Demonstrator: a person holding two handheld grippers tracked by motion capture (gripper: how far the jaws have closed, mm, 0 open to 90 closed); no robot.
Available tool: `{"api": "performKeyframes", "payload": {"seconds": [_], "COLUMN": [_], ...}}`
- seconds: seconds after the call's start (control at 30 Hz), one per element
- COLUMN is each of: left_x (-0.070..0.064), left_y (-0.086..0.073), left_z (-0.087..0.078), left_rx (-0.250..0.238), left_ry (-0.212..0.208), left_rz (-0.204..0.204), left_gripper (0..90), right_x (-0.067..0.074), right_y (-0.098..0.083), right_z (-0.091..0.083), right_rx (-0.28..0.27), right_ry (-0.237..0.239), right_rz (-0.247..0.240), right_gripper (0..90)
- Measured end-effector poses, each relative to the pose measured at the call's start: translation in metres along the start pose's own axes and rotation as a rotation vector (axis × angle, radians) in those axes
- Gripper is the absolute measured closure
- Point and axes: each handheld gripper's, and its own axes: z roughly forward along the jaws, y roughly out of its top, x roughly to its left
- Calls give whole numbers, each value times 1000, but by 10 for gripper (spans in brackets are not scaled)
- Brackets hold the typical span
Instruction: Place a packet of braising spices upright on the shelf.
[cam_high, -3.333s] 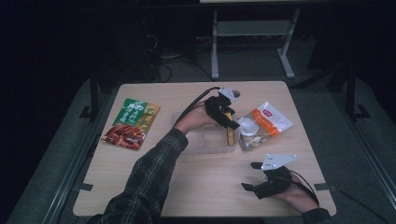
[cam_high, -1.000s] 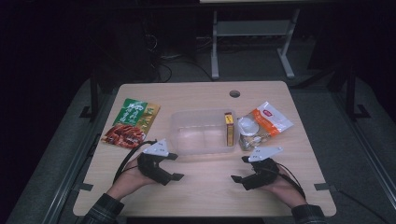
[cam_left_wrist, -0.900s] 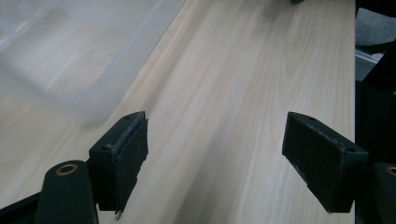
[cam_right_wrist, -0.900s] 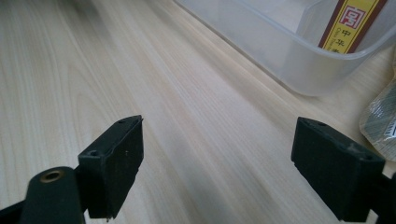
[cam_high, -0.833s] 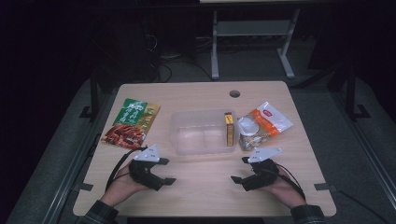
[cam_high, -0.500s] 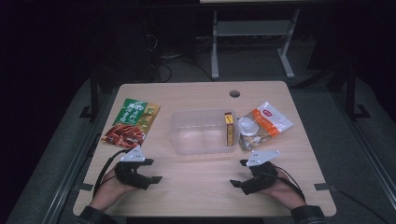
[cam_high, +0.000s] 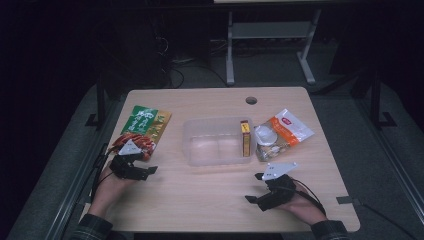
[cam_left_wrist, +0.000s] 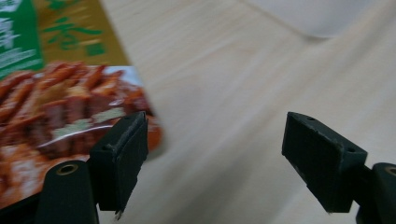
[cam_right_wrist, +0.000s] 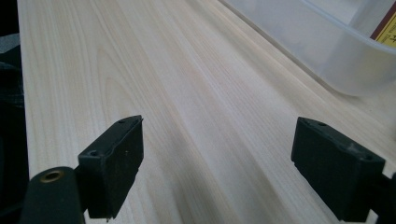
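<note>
My left gripper lies low over the table at the front left, open, with nothing between its jaws. In the left gripper view its left jaw overlaps the near corner of a green and gold food pouch printed with red-brown meat; I cannot tell whether they touch. That pouch lies flat at the table's left. My right gripper rests at the front right, open and empty, and points left across bare wood. A clear plastic tub sits mid-table with a yellow and red box standing inside at its right end.
Right of the tub lie a white and orange packet and a small round white-lidded container. The tub's corner is ahead of my right gripper. A round cable hole sits near the table's far edge. Dark floor surrounds the table.
My left gripper has slid left along the front of the table, from near the tub's front corner to the pouch's near end. The right gripper has stayed put.
</note>
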Motion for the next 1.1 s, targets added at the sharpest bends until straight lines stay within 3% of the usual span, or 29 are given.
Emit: {"api": "performKeyframes", "payload": {"seconds": [0.1, 0.13, 0.17, 0.23, 0.47, 0.53, 0.57, 0.63, 0.7, 0.77, 0.87, 0.93, 1.1], "left_x": [17, 17, 27, 37, 61, 65, 73, 82, 88, 94, 106, 114, 127], "left_y": [2, 2, 3, 4, 13, 15, 18, 20, 20, 23, 26, 25, 17], "left_z": [3, 3, 3, 5, 14, 14, 14, 15, 17, 19, 21, 26, 35], "left_rx": [1, 1, -8, -34, -13, -16, -53, -30, -50, -19, -24, -3, -22], "left_ry": [35, 35, 65, 77, 95, 101, 108, 125, 119, 132, 153, 175, 165], "left_rz": [-27, -27, -43, -69, -109, -111, -133, -133, -159, -144, -162, -164, -215], "left_gripper": [221, 220, 219, 219, 182, 180, 180, 159, 155, 133, 131, 132, 127], "right_x": [-1, -1, -1, -2, -4, -4, -5, -5, -5, -6, -7, -6, -6], "right_y": [0, 0, 0, 0, 0, -1, -1, -1, -1, -1, -1, -1, -1], "right_z": [0, 0, 0, 0, 1, 2, 2, 2, 2, 3, 3, 3, 3], "right_rx": [-3, -3, -4, -7, 6, 7, 7, 9, 12, 17, 20, 23, 22], "right_ry": [4, 8, 11, 16, 9, 8, 5, 3, 7, 12, 12, 14, 13], "right_rz": [6, 9, 14, 16, 20, 21, 22, 26, 26, 30, 28, 28, 25], "right_gripper": [164, 164, 163, 154, 150, 149, 149, 149, 146, 143, 143, 143, 143]}}
